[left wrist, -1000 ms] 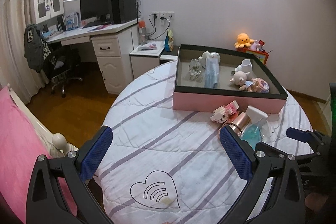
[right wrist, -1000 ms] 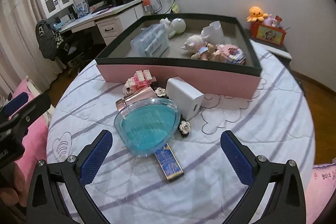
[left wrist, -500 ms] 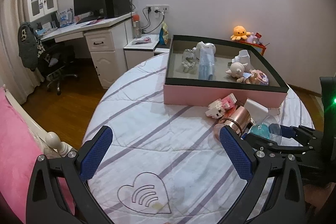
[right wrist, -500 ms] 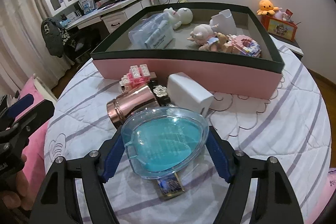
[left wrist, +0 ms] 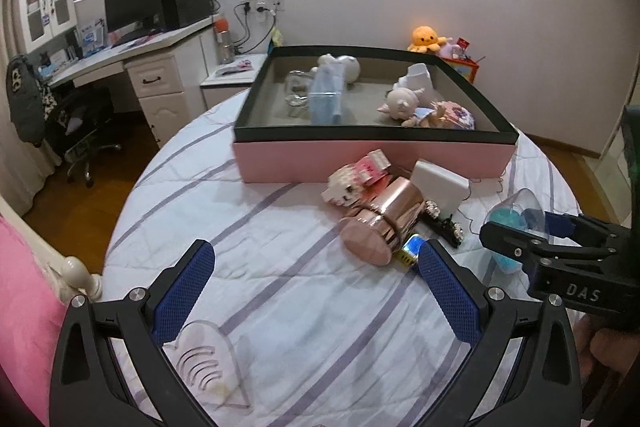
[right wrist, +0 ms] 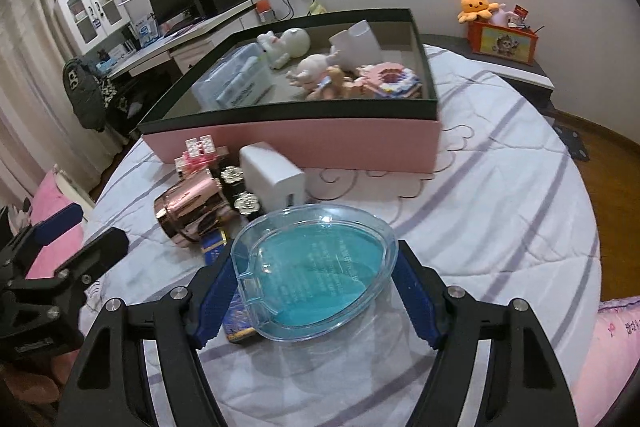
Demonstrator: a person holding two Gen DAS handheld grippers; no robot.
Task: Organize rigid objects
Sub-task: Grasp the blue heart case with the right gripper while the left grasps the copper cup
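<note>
Two blue pads (right wrist: 218, 301) tight against the clear teal case (right wrist: 314, 269).

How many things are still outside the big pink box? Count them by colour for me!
Pink: 2, the block toy and the shiny cup
White: 1, the white block
Black: 1, the flower clip
Blue: 2, the heart case held in the right tool and the flat box
Total: 6

Teal clear case (right wrist: 316, 275), rose-gold cup (left wrist: 384, 223), pink box (left wrist: 372, 163)
</note>
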